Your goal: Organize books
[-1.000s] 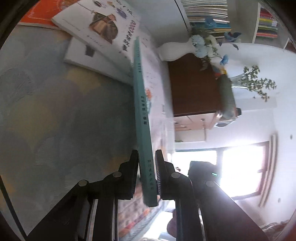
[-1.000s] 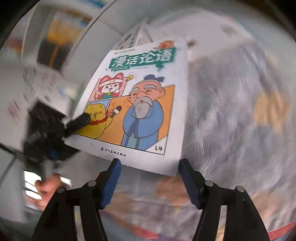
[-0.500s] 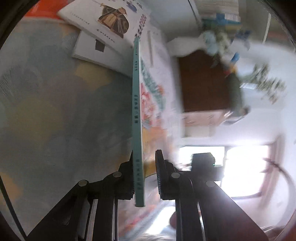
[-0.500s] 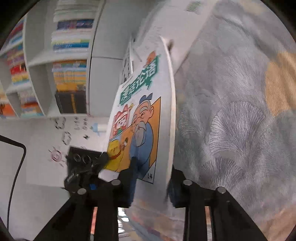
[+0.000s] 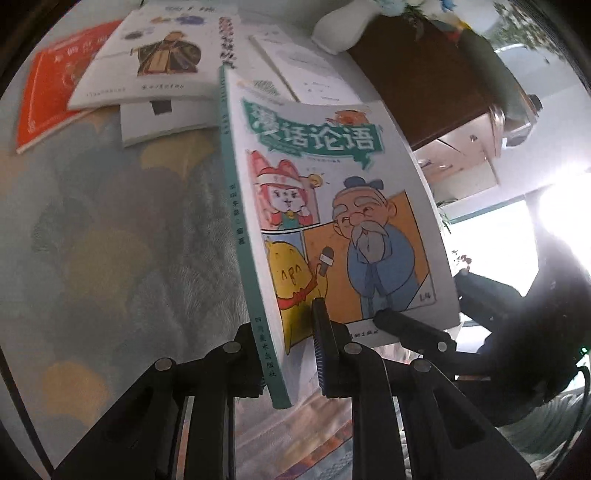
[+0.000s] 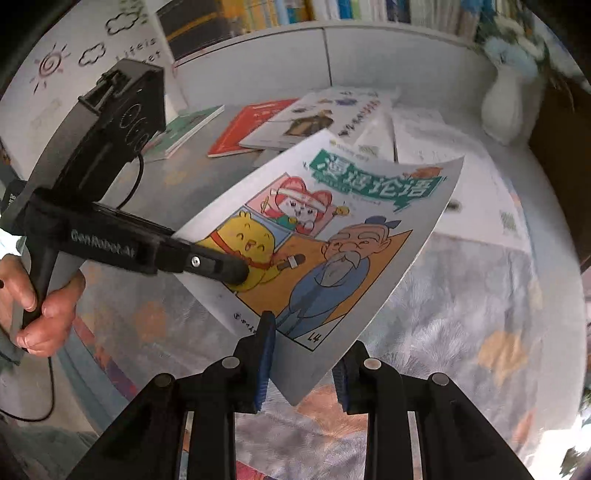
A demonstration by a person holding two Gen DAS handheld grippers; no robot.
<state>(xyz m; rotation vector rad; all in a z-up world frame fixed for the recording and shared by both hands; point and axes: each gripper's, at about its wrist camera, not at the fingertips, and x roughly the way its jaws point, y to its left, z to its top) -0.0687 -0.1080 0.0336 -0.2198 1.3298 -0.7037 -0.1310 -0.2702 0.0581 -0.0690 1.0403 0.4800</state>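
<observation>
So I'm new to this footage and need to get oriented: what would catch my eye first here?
The cartoon-covered book, lifted off the patterned tablecloth and gripped by both tools: the left gripper clamps its spine end, the right gripper its lower edge. Behind it, an orange book and white books lie overlapping on the table, and a white vase stands toward the back, below the bookshelf.

We see the comic book (image 6: 332, 236) raised over the table (image 6: 480, 302); behind it, loose books (image 6: 314, 122) overlap along the far edge; a vase (image 6: 506, 107) occupies the far right corner.
</observation>
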